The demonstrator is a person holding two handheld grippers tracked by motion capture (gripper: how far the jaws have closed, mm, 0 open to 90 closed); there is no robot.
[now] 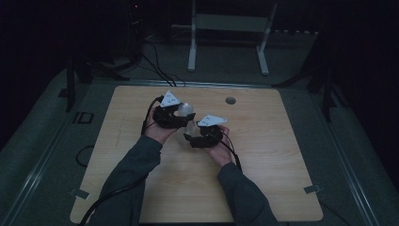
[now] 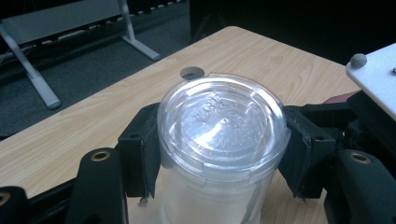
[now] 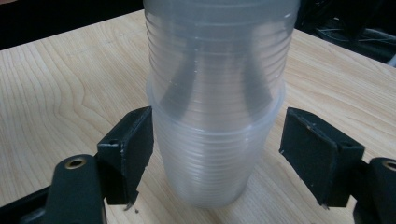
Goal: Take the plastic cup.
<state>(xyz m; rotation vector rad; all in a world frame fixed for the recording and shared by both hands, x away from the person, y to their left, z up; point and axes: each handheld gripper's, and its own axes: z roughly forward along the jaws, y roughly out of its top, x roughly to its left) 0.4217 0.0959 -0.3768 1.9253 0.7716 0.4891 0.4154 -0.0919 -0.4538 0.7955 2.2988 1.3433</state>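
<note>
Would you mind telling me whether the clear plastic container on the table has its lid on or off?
On. In the left gripper view a clear lid sits flat across the top of the container.

Two clear plastic cups [image 3: 217,116] stacked, two grippers, one wooden table [image 1: 263,155].

Bare wooden surface in a dark room
A round hole [image 1: 230,100] sits near the surface's [image 1: 263,188] far edge; a white metal frame [image 1: 229,23] stands on the floor beyond.
</note>
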